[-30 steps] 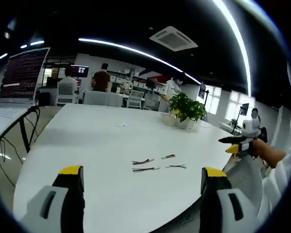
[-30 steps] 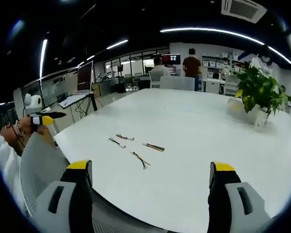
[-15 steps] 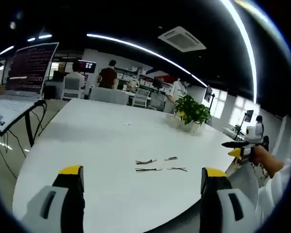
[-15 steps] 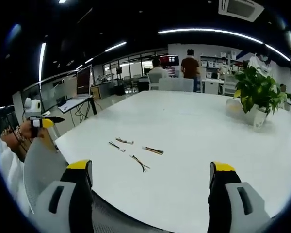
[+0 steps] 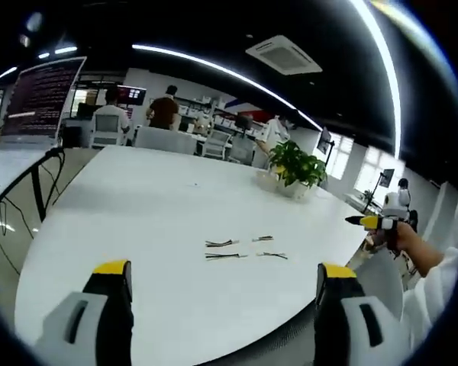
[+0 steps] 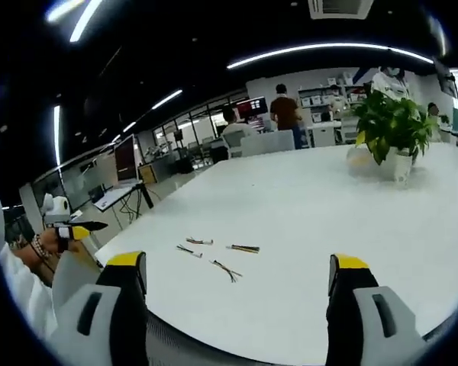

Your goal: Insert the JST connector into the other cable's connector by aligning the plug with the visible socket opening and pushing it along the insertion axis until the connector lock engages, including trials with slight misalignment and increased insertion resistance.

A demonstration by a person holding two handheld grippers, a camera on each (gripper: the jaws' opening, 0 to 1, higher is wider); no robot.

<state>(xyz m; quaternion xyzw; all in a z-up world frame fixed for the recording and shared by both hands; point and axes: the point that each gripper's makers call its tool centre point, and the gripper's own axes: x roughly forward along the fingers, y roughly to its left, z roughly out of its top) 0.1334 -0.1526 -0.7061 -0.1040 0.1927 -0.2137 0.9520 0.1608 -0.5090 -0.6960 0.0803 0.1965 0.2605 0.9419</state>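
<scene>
Both tools, left tool (image 5: 223, 286) and right tool (image 6: 239, 278), hung wide-jawed and empty short of the bench (image 5: 137, 221); four short cables (image 5: 244, 249) lay ahead, well apart from either; best approach: descend squarely over one connector end.

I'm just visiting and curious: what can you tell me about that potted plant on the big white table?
The potted plant has a bushy crown of broad, glossy green leaves rising from a low, pale, rounded pot. It stands upright on the far part of the white table, well beyond the small cables lying near the front edge, and nothing touches it but the tabletop. The left gripper view shows it too, upright and apart from everything else.
</scene>
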